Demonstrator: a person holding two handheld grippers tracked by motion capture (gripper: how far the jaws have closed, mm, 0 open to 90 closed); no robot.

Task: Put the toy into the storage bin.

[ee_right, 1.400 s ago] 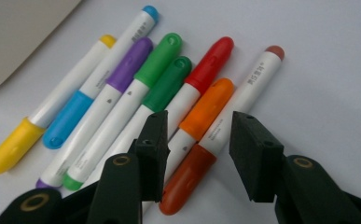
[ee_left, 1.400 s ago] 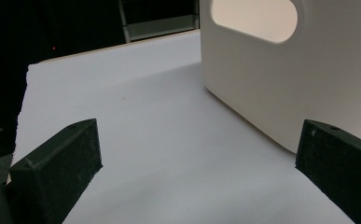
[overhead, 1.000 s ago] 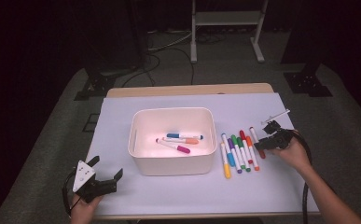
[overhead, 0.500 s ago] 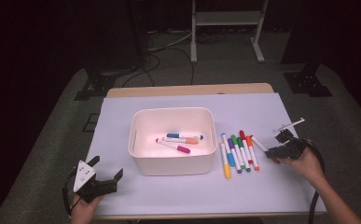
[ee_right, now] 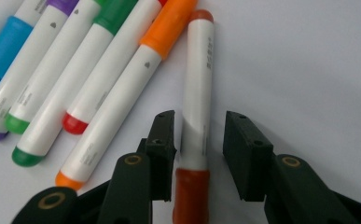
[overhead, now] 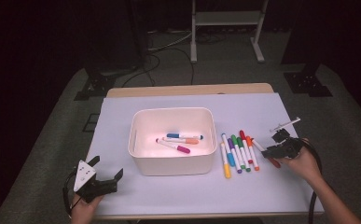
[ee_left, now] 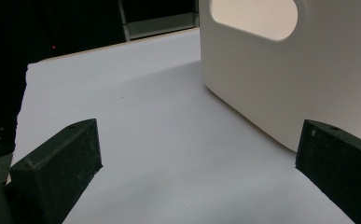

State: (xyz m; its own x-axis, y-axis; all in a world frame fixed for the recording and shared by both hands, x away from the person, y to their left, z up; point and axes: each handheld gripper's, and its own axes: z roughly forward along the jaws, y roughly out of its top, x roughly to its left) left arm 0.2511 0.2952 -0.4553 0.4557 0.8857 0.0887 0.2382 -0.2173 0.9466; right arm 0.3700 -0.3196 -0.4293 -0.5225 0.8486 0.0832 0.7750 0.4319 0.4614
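My right tool (ee_right: 200,135) straddles the red marker (ee_right: 196,93), jaws just reopened and not pressing, its barrel running toward 12 o'clock.

In the right gripper view the red marker (ee_right: 194,116) is blurred between the jaws, its cap cut off by the bottom edge. The bin (ee_left: 281,70) runs off the left gripper view's top and right edges.
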